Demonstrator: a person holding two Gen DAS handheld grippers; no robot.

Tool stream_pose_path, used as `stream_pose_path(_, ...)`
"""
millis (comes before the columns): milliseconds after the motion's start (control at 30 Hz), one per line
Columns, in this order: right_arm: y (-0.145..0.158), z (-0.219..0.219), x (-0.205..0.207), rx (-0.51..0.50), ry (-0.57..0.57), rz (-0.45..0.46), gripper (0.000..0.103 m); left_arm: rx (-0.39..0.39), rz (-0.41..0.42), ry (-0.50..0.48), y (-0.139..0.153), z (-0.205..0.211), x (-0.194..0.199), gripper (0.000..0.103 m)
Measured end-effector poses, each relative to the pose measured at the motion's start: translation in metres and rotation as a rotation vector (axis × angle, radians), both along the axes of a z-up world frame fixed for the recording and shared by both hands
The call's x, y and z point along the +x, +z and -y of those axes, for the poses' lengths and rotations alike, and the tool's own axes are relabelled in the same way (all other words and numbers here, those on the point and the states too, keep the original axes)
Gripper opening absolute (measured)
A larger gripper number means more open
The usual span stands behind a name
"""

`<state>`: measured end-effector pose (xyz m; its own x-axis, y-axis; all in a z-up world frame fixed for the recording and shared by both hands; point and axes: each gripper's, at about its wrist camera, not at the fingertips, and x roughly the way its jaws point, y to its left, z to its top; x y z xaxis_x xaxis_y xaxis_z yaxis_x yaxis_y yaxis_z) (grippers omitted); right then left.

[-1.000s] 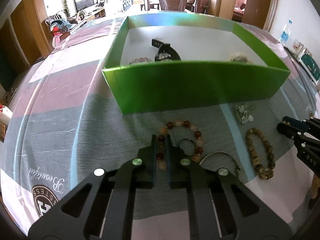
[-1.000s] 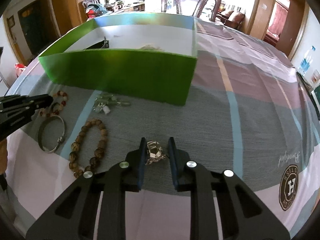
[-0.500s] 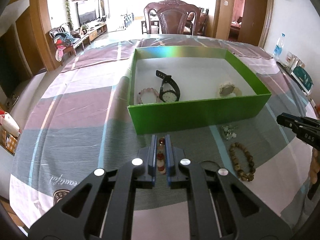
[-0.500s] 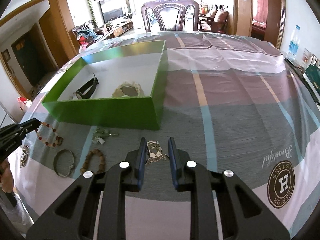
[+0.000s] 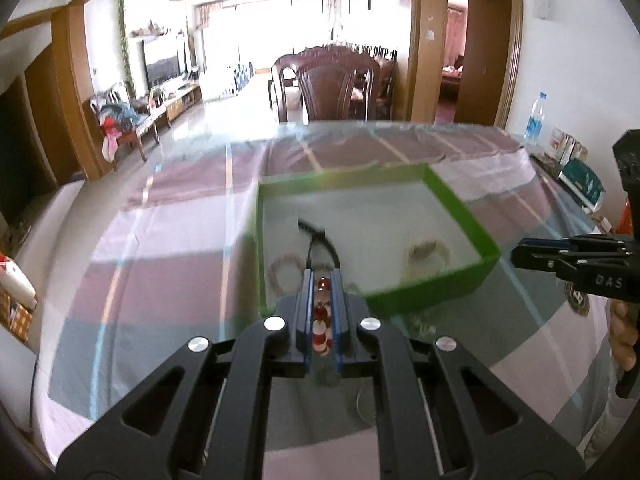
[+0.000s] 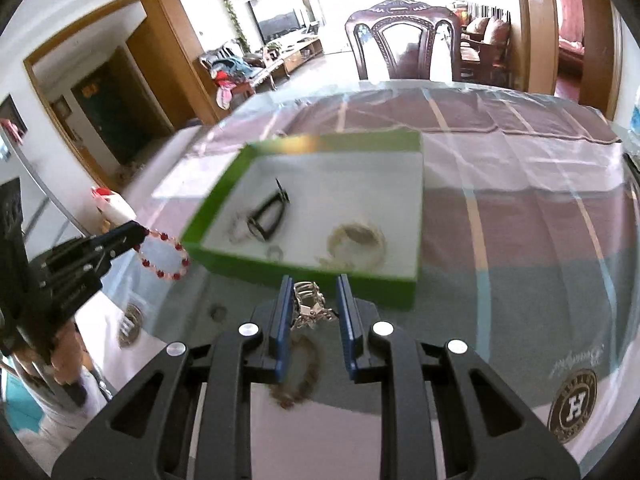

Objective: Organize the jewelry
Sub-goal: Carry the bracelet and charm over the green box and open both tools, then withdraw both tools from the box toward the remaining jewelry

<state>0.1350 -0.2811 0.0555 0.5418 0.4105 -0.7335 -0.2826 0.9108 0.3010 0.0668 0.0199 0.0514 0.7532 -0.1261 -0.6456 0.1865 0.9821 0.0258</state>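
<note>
My left gripper (image 5: 321, 278) is shut on a red and pale bead bracelet (image 5: 321, 322), lifted above the table just in front of the green box (image 5: 432, 292). In the right wrist view the same bracelet (image 6: 164, 256) hangs as a loop from the left gripper (image 6: 138, 236). My right gripper (image 6: 314, 286) is shut on a silver metal piece of jewelry (image 6: 310, 306), raised near the front wall of the green box (image 6: 304, 270). Inside the box lie a black watch (image 6: 268, 214), a pale bracelet (image 6: 356, 242) and a pink bead bracelet (image 5: 286, 268).
A brown bead bracelet (image 6: 298, 378) and a small ring (image 6: 218, 312) lie on the striped tablecloth (image 6: 520, 240) below the right gripper. A thin bangle (image 5: 366, 402) lies under the left gripper. A wooden chair (image 5: 336, 84) stands beyond the table. Books and a bottle (image 5: 534, 120) sit at the right.
Both grippers have risen from the tablecloth, each carrying its piece of jewelry. The green box now appears lower and farther off, with its inside visible from above.
</note>
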Motion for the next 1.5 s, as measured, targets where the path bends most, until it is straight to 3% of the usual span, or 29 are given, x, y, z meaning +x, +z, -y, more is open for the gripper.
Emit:
stream_pose_path(133, 0.006, -0.007, 0.028, -0.017, -0.053, -0.011, 0.022, 0.001, 0.013, 0.008, 0.018, 0.002, 0.023, 0.008)
stream_pose_path(233, -0.006, -0.017, 0.047, -0.095, -0.106, -0.006, 0.022, 0.009, 0.009, 0.018, 0.018, 0.006, 0.04, 0.008)
stream_pose_path(467, -0.055, -0.029, 0.069, -0.181, -0.153, -0.048, 0.022, 0.025, -0.091, 0.038, -0.027, 0.013, 0.082, 0.008)
stream_pose_path(500, -0.056, -0.029, 0.066, -0.194, -0.164, -0.026, 0.027, 0.024, -0.093, 0.042, -0.03, 0.013, 0.084, 0.009)
stream_pose_path(533, -0.054, -0.029, 0.062, -0.203, -0.169, -0.008, 0.038, 0.022, -0.094, 0.05, -0.033, 0.012, 0.085, 0.009)
stream_pose_path(567, -0.051, -0.029, 0.057, -0.211, -0.17, 0.015, 0.048, 0.02, -0.094, 0.057, -0.035, 0.01, 0.084, 0.012)
stream_pose_path(600, -0.046, -0.028, 0.048, -0.217, -0.166, 0.043, 0.051, 0.02, -0.093, 0.056, -0.036, 0.009, 0.082, 0.017)
stream_pose_path(800, -0.036, -0.028, -0.005, -0.204, -0.038, 0.033, 0.052, 0.05, -0.08, 0.065, -0.047, -0.002, 0.043, 0.041)
stream_pose_path(1000, -0.082, -0.047, -0.015, -0.292, 0.029, -0.041, 0.052, 0.069, -0.196, 0.057, -0.09, -0.005, 0.016, 0.046)
stream_pose_path(1200, -0.115, -0.049, 0.011, -0.094, -0.018, -0.145, 0.052, 0.119, -0.222, -0.001, -0.112, 0.013, -0.006, 0.057)
stream_pose_path(1300, -0.122, -0.062, 0.012, -0.178, -0.014, -0.108, 0.042, 0.115, -0.233, -0.016, -0.117, 0.016, -0.01, 0.06)
stream_pose_path(1433, -0.12, -0.069, 0.009, -0.219, 0.026, -0.11, 0.013, 0.111, -0.252, -0.015, -0.122, 0.016, -0.011, 0.06)
stream_pose_path(1500, -0.119, -0.068, 0.005, -0.238, 0.042, -0.127, 0.013, 0.107, -0.256, -0.015, -0.123, 0.013, -0.012, 0.06)
